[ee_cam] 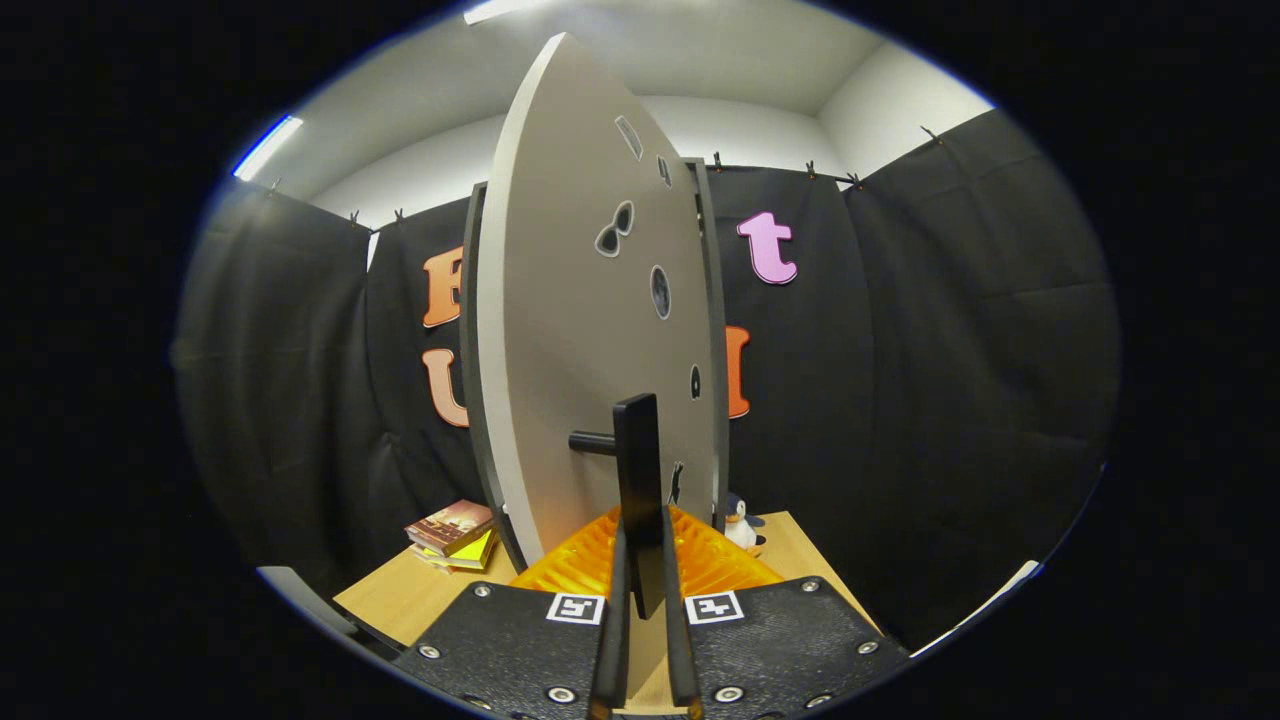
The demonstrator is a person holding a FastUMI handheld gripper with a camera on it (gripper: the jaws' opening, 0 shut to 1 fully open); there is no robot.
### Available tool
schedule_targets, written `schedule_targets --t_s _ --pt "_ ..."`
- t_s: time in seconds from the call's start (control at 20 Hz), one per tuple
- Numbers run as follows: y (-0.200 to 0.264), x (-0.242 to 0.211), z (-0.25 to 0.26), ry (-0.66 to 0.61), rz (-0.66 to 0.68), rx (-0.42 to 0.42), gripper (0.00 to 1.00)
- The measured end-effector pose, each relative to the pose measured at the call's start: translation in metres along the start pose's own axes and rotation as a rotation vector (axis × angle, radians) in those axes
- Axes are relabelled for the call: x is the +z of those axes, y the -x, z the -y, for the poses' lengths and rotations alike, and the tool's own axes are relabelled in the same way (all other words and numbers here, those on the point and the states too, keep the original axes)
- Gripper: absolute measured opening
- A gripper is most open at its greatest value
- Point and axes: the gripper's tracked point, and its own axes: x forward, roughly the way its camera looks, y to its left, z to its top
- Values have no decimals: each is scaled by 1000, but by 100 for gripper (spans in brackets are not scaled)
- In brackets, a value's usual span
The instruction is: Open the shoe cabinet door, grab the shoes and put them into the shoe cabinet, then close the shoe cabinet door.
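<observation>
The tool (640, 590) sits closest, its two fingers (612, 610) drawn tight together on the dark upright bar of the door handle (638, 490), one finger pressing on each side of it. The bar stands vertical, rising well above the fingertips, and a short dark stem joins it to the door face on the left.

The shoe cabinet door (590, 330) is a pale grey panel swung out toward the tool, so that its near edge faces us and the face runs away at a sharp slant. Several small dark cutouts are scattered over the face. Behind it, the dark frame of the shoe cabinet (716, 340) shows along both sides of the door, with a narrow gap between door and frame on the left.

Below the door edge, the light wooden bench (410, 595) spreads to both sides. A small stack of books (452, 535) lies on it to the left of the cabinet, close to the bench's far edge, with bare wood between the books and the tool. On the right, a small penguin figure (740, 525) stands just beside the cabinet's foot, with a strip of open bench beyond it.
</observation>
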Motion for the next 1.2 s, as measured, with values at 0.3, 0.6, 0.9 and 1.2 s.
schedule_targets --t_s 0.3,0.6,0.9,1.2 --pt "2 -4 20 4 -7 -22 12" --pt "4 -8 41 4 -14 -75 12" --pt "9 -8 69 -20 -11 -163 11" --pt "15 -7 72 -36 -8 -190 9"
